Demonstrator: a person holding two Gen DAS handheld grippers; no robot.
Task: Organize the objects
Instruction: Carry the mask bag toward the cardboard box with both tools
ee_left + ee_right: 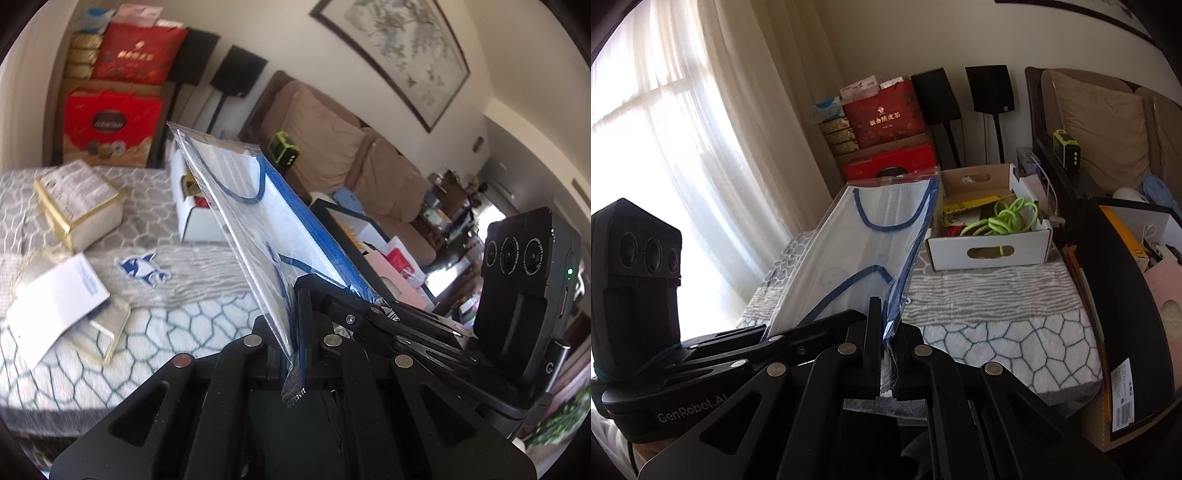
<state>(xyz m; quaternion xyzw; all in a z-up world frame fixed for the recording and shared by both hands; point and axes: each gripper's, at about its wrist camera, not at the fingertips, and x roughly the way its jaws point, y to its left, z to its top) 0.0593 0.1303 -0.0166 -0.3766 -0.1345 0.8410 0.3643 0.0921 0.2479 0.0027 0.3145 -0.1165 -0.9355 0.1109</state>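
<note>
A face mask with blue ear loops, sealed in a clear plastic packet [255, 218], is held up above the blanket-covered surface [177, 325]. My left gripper [295, 325] is shut on the packet's near bottom edge. Beside it, the right gripper [373, 312] pinches the same edge from the right. In the right wrist view the packet [871, 251] stands tilted before the camera, with my right gripper [886, 332] shut on its lower corner. The left gripper [768, 334] reaches in from the left and grips the packet's lower left edge.
An open white cardboard box [990, 251] with a green cable [1008, 218] sits at the surface's far end. Gold-edged boxes [79, 203], a white leaflet [55, 299] and a blue-white sticker [144, 267] lie at left. A black-rimmed crate [1119, 295] and sofa [332, 140] stand at right.
</note>
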